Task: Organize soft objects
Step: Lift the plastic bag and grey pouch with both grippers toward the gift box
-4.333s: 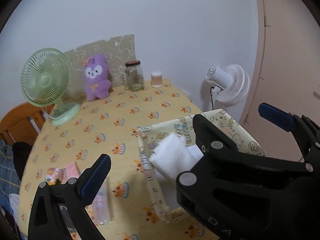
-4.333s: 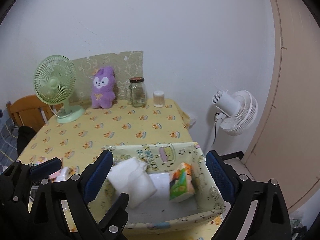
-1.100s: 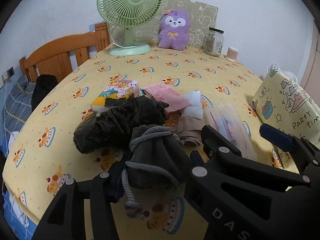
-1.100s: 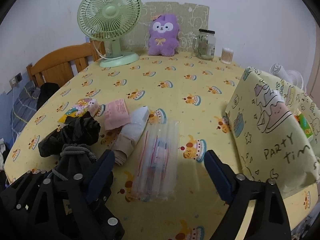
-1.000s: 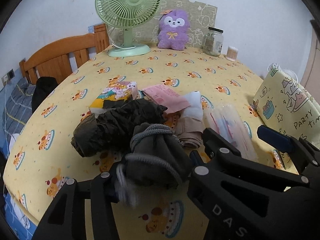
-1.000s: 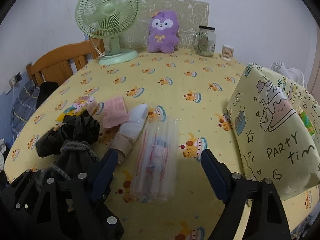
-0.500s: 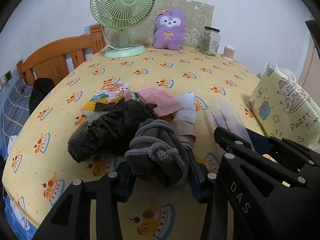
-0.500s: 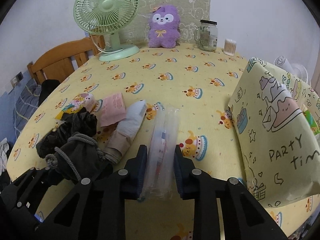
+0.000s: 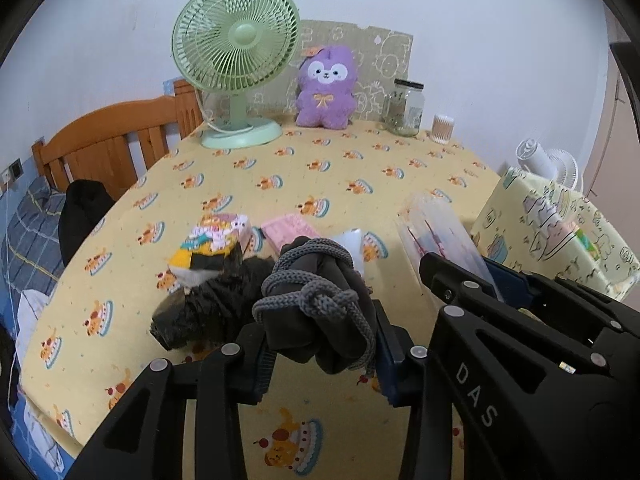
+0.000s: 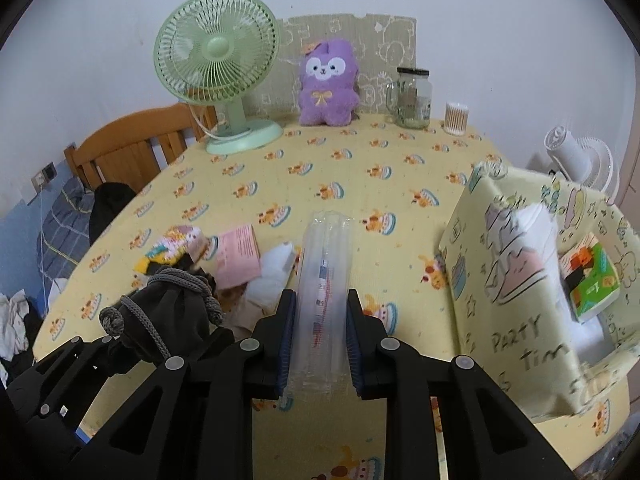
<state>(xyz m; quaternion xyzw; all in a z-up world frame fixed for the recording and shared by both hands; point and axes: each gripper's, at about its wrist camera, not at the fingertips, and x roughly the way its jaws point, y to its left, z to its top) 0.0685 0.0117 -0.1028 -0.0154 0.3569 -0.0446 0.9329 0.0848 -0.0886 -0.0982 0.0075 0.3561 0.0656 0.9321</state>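
Note:
My left gripper (image 9: pixel 320 364) is shut on a dark grey drawstring pouch (image 9: pixel 320 312) and holds it above the table; the pouch also shows in the right wrist view (image 10: pixel 168 312). My right gripper (image 10: pixel 320 340) is shut on a clear plastic packet (image 10: pixel 324 276) and lifts it; the packet shows in the left wrist view (image 9: pixel 440 236). A black crumpled bag (image 9: pixel 208 308), a colourful tissue pack (image 9: pixel 212 240), a pink packet (image 10: pixel 238 256) and a white-and-beige cloth (image 10: pixel 272 276) lie on the tablecloth. The yellow fabric bin (image 10: pixel 516 320) at right holds a white cloth (image 10: pixel 536 220) and a green tissue pack (image 10: pixel 592 280).
A green fan (image 10: pixel 216 64), a purple plush (image 10: pixel 326 84), a glass jar (image 10: pixel 414 98) and a cotton-swab cup (image 10: pixel 456 118) stand at the table's far edge. A wooden chair (image 9: pixel 112 144) is at left. A white fan (image 10: pixel 580 160) stands behind the bin.
Both grippers have closed: the left on the grey pouch, the right on the clear packet. Both items have risen off the table since half a second ago.

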